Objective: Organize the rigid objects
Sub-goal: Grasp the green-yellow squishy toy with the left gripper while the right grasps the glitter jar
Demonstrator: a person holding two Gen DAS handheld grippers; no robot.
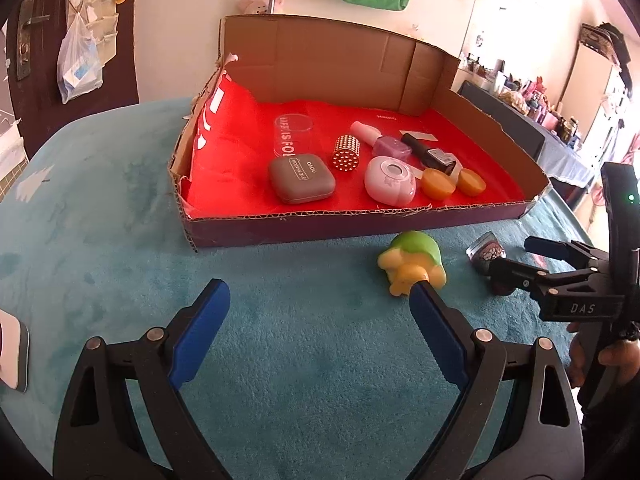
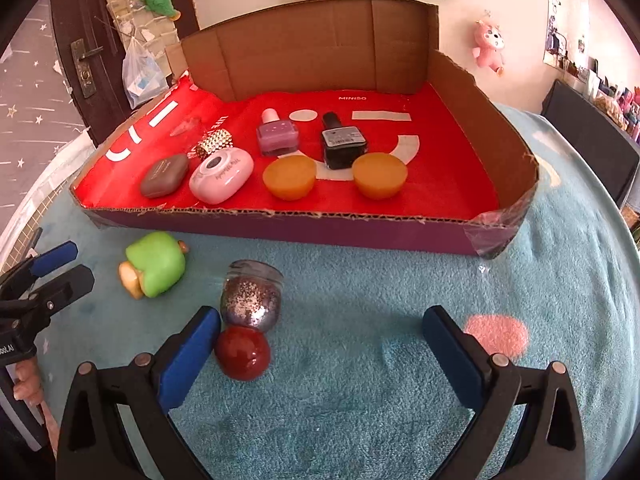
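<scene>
A cardboard tray (image 1: 352, 226) (image 2: 320, 228) with a red lining holds a grey case (image 1: 302, 179), a white compact (image 1: 390, 181), a studded gold cylinder (image 1: 347, 154), two nail polish bottles (image 2: 277, 131) and two orange pucks (image 2: 289, 178). On the teal blanket in front lie a green toy (image 1: 412, 260) (image 2: 154, 264), a glitter jar (image 2: 251, 298) and a red ball (image 2: 242, 353). My left gripper (image 1: 320, 300) is open; its right fingertip touches the toy. My right gripper (image 2: 322, 328) is open, with its left fingertip beside the ball.
The teal blanket (image 1: 120, 220) covers the table. A white object (image 1: 12, 352) lies at the far left edge. A pink patch (image 2: 496, 330) marks the blanket on the right. A door and a wall stand behind the tray.
</scene>
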